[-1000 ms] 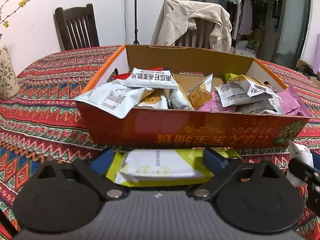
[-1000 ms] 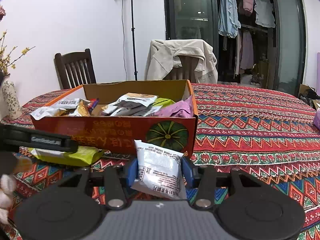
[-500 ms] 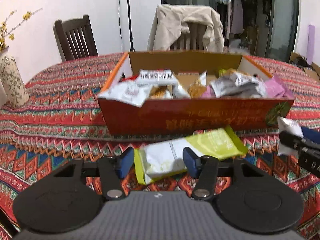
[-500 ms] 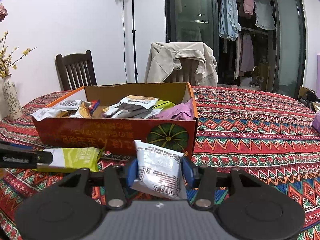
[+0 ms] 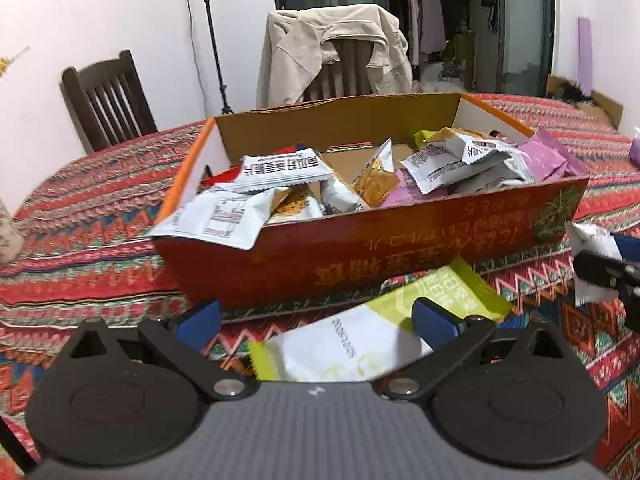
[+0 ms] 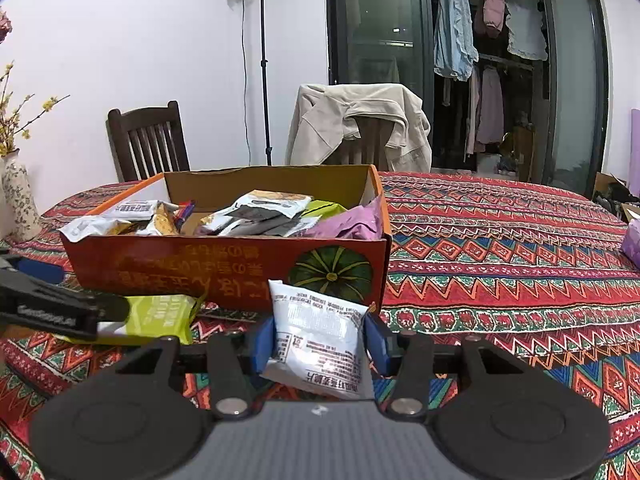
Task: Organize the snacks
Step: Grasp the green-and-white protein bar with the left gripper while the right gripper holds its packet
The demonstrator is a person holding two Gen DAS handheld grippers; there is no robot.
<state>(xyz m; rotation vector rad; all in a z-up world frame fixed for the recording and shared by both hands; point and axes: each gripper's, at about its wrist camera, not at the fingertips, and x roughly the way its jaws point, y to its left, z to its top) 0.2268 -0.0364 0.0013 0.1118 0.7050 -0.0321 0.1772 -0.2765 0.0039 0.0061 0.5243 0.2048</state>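
While the left hand-held gripper point(image 5: 316, 318) is opening wide, the yellow-green snack packet point(image 5: 372, 336) lies between its blue pads point(image 5: 434, 318) on the table point(image 5: 80, 216), tilted, just in front of the orange cardboard box point(image 5: 360, 248); can't tell if the right pad touches it. Right hand-held gripper point(image 6: 320, 342) is clamped on a white snack packet point(image 6: 320, 332), near the box's pumpkin corner. Box is already loaded with white, purple and gold packets point(image 5: 280, 168).
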